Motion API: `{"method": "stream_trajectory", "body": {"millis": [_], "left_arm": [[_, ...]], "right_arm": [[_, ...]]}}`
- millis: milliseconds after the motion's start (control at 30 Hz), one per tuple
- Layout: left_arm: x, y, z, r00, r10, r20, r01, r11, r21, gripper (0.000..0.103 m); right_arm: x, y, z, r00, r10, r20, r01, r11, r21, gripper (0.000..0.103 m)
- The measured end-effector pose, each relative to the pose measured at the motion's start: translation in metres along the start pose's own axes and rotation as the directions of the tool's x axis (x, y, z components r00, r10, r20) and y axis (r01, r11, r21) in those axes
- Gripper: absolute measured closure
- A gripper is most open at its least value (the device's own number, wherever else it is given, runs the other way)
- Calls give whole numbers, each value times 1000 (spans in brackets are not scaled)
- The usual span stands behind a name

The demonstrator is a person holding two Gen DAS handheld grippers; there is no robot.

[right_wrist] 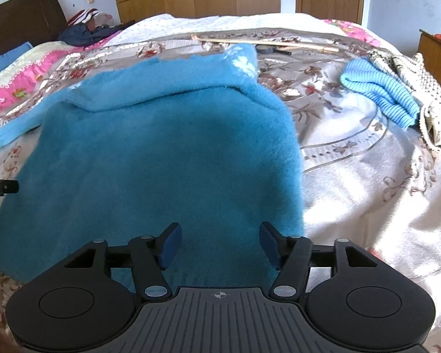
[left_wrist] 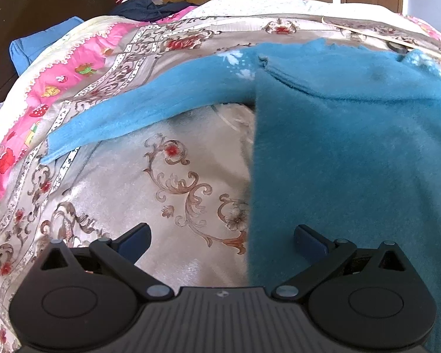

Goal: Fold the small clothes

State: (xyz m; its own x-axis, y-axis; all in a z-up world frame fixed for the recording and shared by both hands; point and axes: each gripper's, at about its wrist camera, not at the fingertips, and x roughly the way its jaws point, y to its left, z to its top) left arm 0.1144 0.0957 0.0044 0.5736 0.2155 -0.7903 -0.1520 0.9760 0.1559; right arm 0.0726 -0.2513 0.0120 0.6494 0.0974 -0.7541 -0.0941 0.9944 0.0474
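A fuzzy teal sweater (left_wrist: 352, 153) lies flat on the floral bedspread (left_wrist: 161, 194). Its left sleeve (left_wrist: 138, 108) stretches out to the left. In the right wrist view the sweater (right_wrist: 161, 153) fills the middle, and its right sleeve looks folded in across the chest. My left gripper (left_wrist: 222, 238) is open and empty, above the sweater's left edge near the hem. My right gripper (right_wrist: 220, 244) is open and empty, over the hem near the right edge. The left gripper's tip (right_wrist: 1, 187) shows at the left edge of the right wrist view.
A light blue ribbed garment (right_wrist: 379, 94) and a white dotted garment (right_wrist: 426, 97) lie at the right of the bed. A wooden stick (right_wrist: 267, 42) lies at the far side. Dark clothes (right_wrist: 85, 33) are piled by the headboard. A pink quilt (left_wrist: 29, 108) lies left.
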Motion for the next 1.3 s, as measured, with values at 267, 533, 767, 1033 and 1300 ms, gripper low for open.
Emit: {"method": "stream_trajectory", "body": {"millis": [267, 533, 767, 1033, 1300], "left_arm": [[-20, -15, -4, 998, -59, 28, 58, 998, 37, 0], [-14, -47, -27, 992, -117, -54, 123, 985, 118, 0], [-15, -53, -36, 990, -124, -65, 131, 984, 119, 0], [-17, -54, -40, 989, -127, -73, 136, 983, 123, 0], [-17, -50, -45, 987, -137, -87, 147, 980, 131, 0]], "right_arm": [[7, -19, -12, 999, 32, -35, -29, 997, 73, 40], [0, -33, -20, 988, 152, -36, -146, 980, 138, 39], [8, -35, -19, 979, 197, -51, -187, 970, 156, 39], [13, -31, -16, 965, 245, -97, -226, 959, 169, 88], [-8, -44, -14, 979, 196, -59, -186, 972, 141, 99]]}}
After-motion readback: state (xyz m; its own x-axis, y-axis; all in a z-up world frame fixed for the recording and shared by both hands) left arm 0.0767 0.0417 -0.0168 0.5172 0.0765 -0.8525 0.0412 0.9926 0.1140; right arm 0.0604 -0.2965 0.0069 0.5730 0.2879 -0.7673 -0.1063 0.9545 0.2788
